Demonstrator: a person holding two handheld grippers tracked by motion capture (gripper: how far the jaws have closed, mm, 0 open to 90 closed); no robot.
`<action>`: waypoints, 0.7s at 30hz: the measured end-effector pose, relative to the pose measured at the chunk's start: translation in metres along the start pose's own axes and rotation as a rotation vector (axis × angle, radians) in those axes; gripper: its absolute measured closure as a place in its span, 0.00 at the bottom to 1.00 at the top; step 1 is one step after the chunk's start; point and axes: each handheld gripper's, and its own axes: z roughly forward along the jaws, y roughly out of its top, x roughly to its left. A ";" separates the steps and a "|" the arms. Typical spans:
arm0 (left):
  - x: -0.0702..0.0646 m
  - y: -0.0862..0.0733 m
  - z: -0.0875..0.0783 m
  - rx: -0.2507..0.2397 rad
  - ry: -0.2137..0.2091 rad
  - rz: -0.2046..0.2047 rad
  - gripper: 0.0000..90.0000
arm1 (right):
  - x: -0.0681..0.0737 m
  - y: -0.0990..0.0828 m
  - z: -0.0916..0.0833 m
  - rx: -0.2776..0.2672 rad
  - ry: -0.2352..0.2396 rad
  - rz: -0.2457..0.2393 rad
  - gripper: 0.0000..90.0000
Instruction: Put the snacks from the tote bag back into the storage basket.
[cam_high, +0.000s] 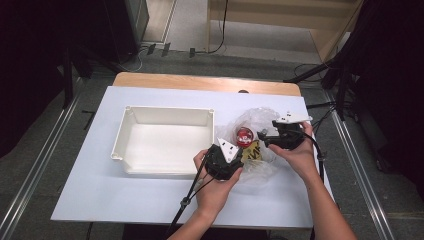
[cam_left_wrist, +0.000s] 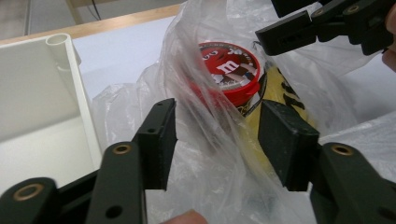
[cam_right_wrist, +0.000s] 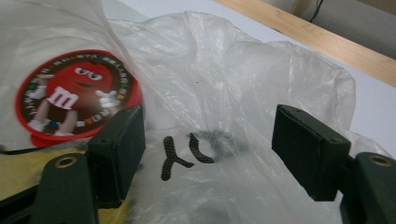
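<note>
both jaws stand released around the clear plastic bag (cam_high: 252, 145) right of centre: left hand-held gripper (cam_left_wrist: 217, 140) and right hand-held gripper (cam_right_wrist: 208, 154) straddle loose film, likely regripping to free the red candy tub (cam_high: 244, 136) inside, beside the white tray (cam_high: 165, 117).

We see a grey floor (cam_high: 45, 165) with metal rails (cam_high: 30, 185), and wooden furniture (cam_high: 300, 20) at upper right.
</note>
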 end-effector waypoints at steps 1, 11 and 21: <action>0.000 0.000 0.001 0.003 0.007 0.002 0.58 | -0.001 0.000 0.002 0.009 -0.013 0.003 0.31; 0.006 -0.002 -0.001 0.030 0.012 0.027 0.88 | 0.002 -0.005 0.028 0.148 -0.036 -0.003 0.90; 0.011 -0.010 -0.006 0.016 -0.024 0.014 1.00 | 0.003 0.006 0.018 0.043 0.007 0.019 1.00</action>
